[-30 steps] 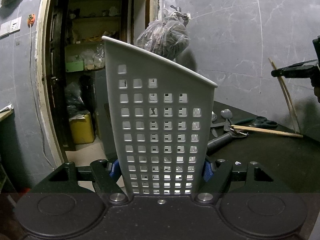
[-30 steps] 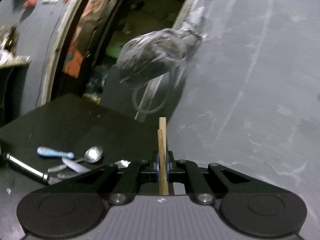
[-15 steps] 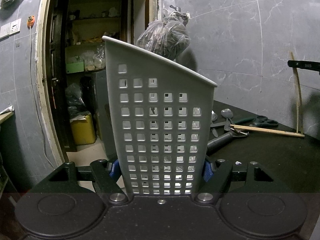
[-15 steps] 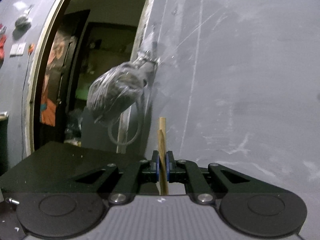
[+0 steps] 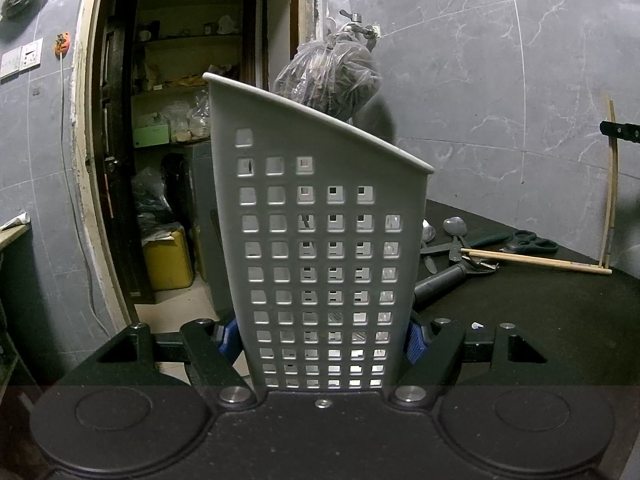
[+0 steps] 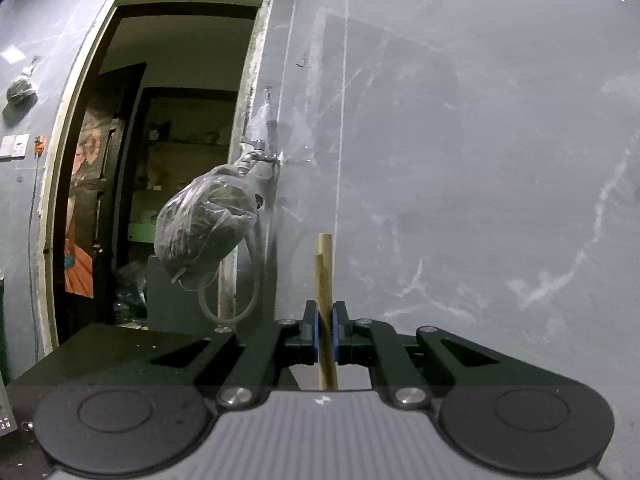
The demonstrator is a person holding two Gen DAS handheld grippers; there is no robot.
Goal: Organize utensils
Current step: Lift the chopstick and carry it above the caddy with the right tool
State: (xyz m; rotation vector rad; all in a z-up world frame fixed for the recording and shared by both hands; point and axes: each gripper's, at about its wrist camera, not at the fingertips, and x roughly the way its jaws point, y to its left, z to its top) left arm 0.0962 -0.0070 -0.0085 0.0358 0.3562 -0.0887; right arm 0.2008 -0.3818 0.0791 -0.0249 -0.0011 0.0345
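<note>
Left hand-held gripper (image 5: 322, 338) is clamped on a grey plastic utensil holder (image 5: 320, 240), blue pads pressed to its two lower sides. The holder stands upright between the jaws, its front a grid of square holes, its top rim slanting down to the right. Whether it rests on the black surface (image 5: 540, 320) or is held just clear of it, I cannot tell.

Right hand-held gripper (image 6: 325, 334) is pinched tight on a pair of wooden chopsticks (image 6: 325, 280). The sticks stand upright, side by side and touching, their top ends showing above the pads, one a little taller than the other. From the left wrist view the same sticks (image 5: 611, 184) hang as a thin pale line at the far right, lower ends just above the surface, with the dark tip of the right gripper across them.

On the surface, right of and behind the holder:
- one more chopstick (image 5: 536, 258), lying flat
- a spoon (image 5: 455, 226)
- green-handled scissors (image 5: 530, 240)
- a black-handled tool (image 5: 442, 282), its handle running behind the holder's right edge
- other small pieces, too bunched together to name

These lie close together, several overlapping.

Behind: grey marbled wall, a tap with a clear plastic bag (image 5: 332, 80) hanging from it, and an open doorway (image 5: 180, 160) with storage shelves inside.
</note>
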